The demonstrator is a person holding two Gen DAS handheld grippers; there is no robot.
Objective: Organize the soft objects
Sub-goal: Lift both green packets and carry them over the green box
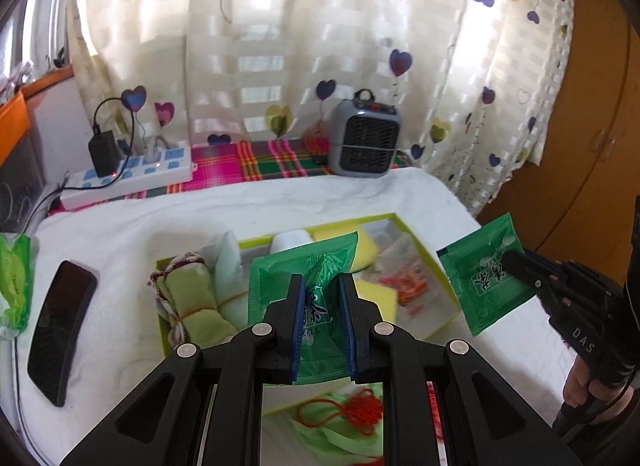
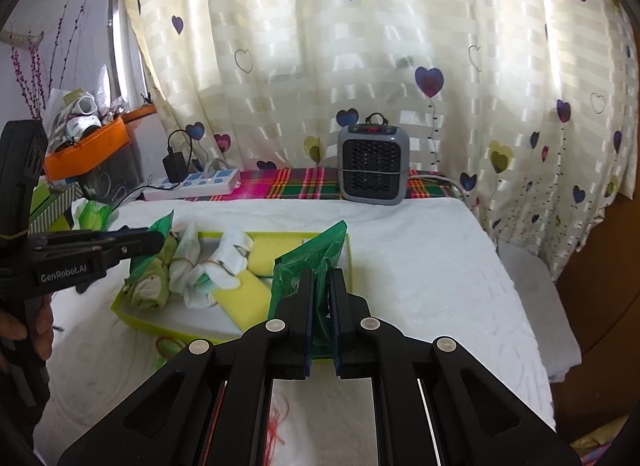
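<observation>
On a white towel-covered table (image 2: 420, 250) before a heart-print curtain (image 2: 360, 45), grey heater (image 2: 374, 163), power strip (image 1: 132, 175), phone (image 1: 60, 326), left gripper (image 1: 322, 286) marked GenRobot.AI pinching a green tea sachet (image 1: 308, 266) over a yellow-rimmed tray (image 2: 124, 312), right gripper (image 2: 321, 280), seemingly lettered DAS, clamping another sachet (image 2: 308, 262).

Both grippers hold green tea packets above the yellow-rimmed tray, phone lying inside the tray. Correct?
Not quite. In the left wrist view the phone lies on the white cloth beside the tray, not in it. Left gripper and right gripper each hold a green packet.
</observation>
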